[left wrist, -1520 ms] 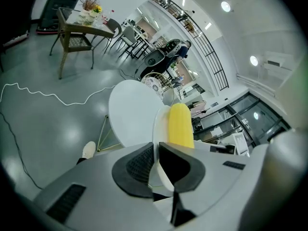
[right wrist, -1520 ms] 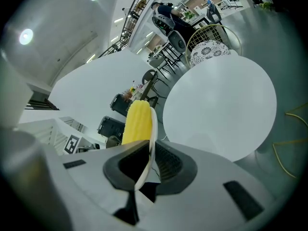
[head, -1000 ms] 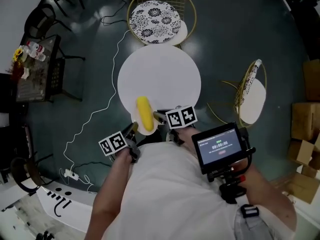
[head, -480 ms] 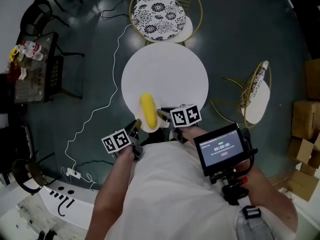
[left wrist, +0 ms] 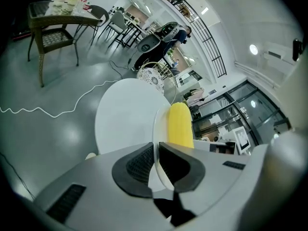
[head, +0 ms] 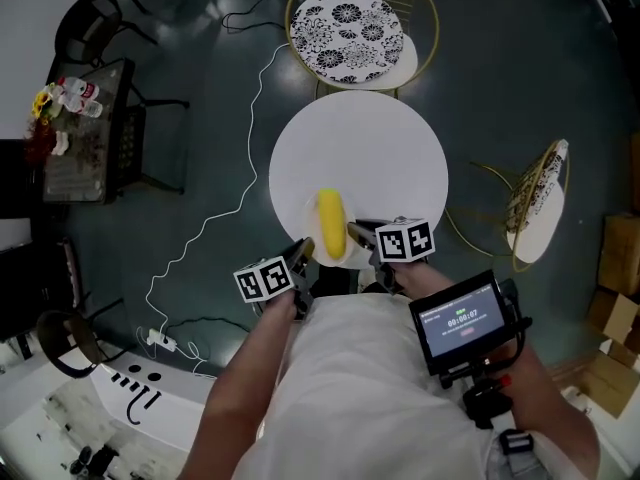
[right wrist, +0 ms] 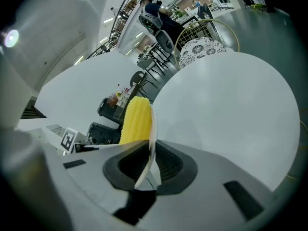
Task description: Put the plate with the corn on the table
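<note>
At table, left tool and right tool pinch plate half-hidden under corn.

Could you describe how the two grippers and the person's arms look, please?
The left gripper and right gripper have smooth pale grey bodies with ribbed black pads in rounded seats. Each carries a cube with black-and-white square markers. The person wears a white shirt; no sleeves cover the forearms.
</note>
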Demonstrator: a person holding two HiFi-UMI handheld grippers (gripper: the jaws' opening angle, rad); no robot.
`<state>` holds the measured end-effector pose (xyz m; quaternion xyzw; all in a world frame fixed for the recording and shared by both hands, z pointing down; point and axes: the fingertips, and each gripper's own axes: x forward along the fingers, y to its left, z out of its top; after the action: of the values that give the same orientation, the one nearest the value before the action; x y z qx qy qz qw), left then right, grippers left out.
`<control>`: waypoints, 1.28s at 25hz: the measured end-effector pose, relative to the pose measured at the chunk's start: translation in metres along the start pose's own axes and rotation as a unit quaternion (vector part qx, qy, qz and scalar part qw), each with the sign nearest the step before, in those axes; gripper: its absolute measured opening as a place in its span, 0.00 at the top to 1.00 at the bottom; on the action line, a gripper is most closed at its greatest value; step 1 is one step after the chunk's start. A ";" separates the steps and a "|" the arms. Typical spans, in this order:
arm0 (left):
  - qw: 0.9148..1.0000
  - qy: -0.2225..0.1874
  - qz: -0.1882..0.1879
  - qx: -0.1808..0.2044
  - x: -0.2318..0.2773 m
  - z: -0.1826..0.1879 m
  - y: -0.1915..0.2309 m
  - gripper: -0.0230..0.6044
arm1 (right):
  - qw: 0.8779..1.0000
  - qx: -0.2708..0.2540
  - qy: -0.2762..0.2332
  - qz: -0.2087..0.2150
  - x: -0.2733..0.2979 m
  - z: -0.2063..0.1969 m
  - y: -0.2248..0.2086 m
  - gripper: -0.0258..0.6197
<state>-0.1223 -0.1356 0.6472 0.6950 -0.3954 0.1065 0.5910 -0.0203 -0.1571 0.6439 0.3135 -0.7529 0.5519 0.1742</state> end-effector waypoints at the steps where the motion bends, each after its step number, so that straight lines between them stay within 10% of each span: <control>1: 1.000 0.003 0.001 0.000 0.004 0.001 0.002 0.90 | 1.000 0.002 0.001 -0.003 0.002 0.002 -0.003 0.89; 32: 0.997 0.053 0.045 0.039 0.076 0.078 0.066 0.90 | 0.998 0.008 0.006 -0.065 0.084 0.062 -0.062 0.89</control>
<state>-0.1412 -0.2375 0.7213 0.6925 -0.3899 0.1850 0.5781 -0.0363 -0.2513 0.7198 0.3602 -0.7256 0.5468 0.2115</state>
